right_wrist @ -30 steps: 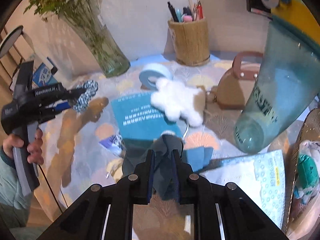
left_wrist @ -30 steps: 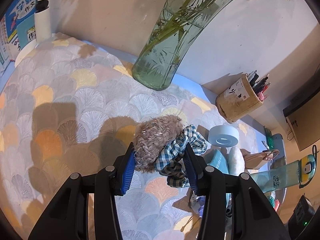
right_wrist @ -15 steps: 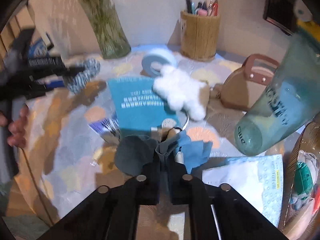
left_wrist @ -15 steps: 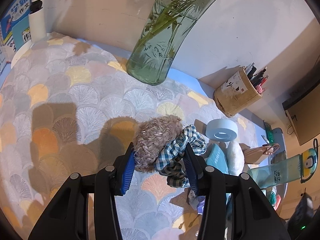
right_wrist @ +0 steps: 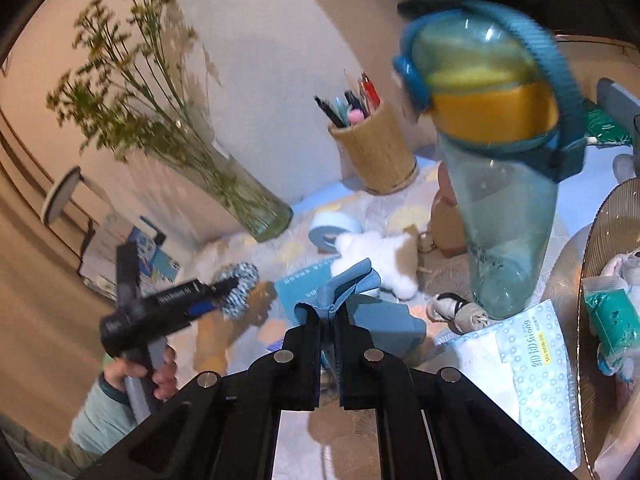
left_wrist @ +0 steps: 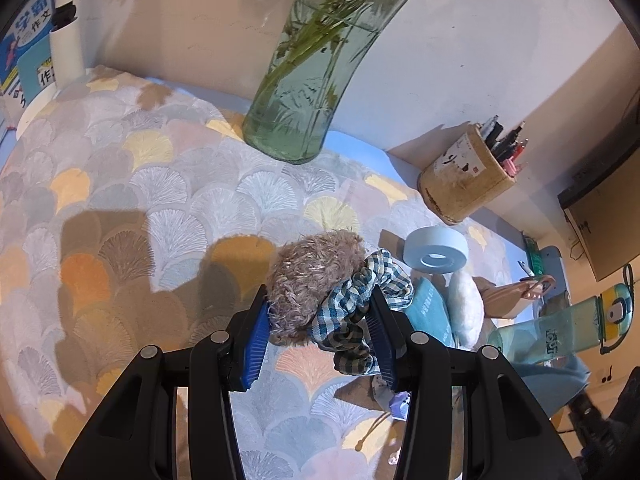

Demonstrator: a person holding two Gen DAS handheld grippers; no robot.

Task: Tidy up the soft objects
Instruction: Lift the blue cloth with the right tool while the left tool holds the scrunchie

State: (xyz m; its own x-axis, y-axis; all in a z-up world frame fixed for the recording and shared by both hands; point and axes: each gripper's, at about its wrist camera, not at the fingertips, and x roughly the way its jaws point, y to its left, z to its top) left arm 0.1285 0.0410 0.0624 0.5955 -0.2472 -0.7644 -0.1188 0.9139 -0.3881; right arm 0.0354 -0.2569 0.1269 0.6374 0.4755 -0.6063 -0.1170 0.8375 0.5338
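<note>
The left tool (left_wrist: 318,320) hangs over the middle of the table (left_wrist: 132,184), clamped on a fuzzy brown scrunchie (left_wrist: 310,276) and a checked scrunchie (left_wrist: 360,304) together, probably to carry them as one. The right tool (right_wrist: 328,316), pinched tight on a blue cloth (right_wrist: 352,286) raised clear of the clutter near the table's right edge, looks set to gather it with them.

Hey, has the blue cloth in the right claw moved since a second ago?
Yes. The blue cloth has risen off the table, now up beside the white plush, pinched in the right claw.
</note>
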